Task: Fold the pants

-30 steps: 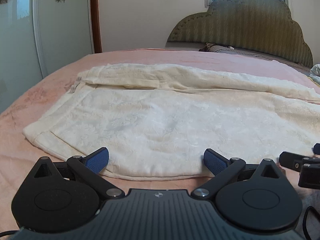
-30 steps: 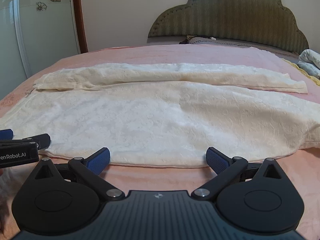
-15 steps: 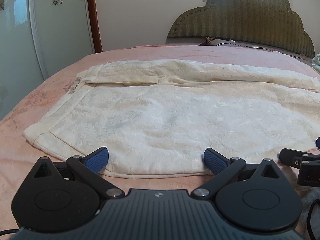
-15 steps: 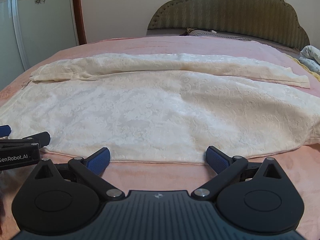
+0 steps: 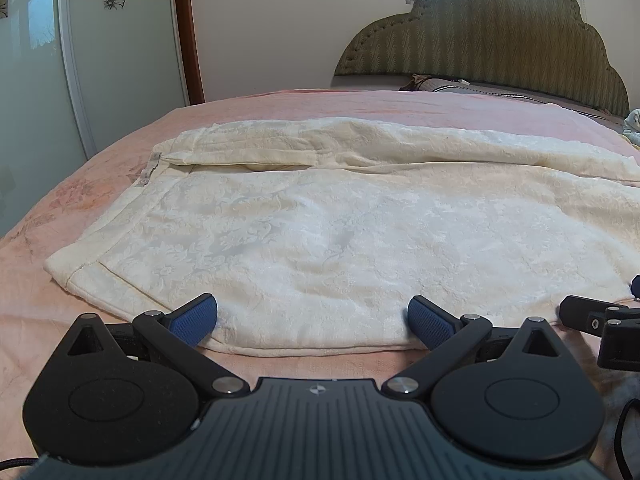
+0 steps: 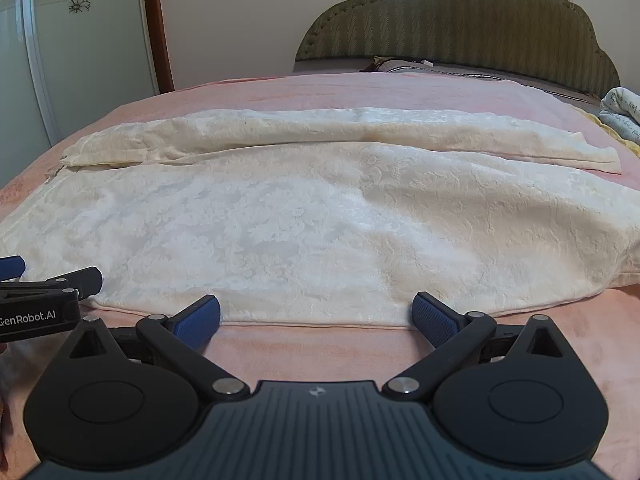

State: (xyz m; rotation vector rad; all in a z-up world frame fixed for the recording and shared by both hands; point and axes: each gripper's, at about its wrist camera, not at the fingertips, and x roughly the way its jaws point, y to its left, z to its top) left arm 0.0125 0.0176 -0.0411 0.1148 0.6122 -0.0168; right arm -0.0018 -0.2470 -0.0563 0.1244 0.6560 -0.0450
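Cream pants (image 5: 340,232) spread flat across pink bedspread (image 5: 360,108), left gripper (image 5: 312,322) wide open at near hem, holding nothing, right gripper (image 6: 316,320) beside it, equally wide, empty, green headboard (image 6: 460,24) beyond

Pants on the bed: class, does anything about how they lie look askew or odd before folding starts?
The cream pants lie spread flat on the pink bedspread. The far leg is bunched and rumpled rather than smooth. Nothing looks spilled or damaged. Both open grippers, left and right, sit at the near edge.
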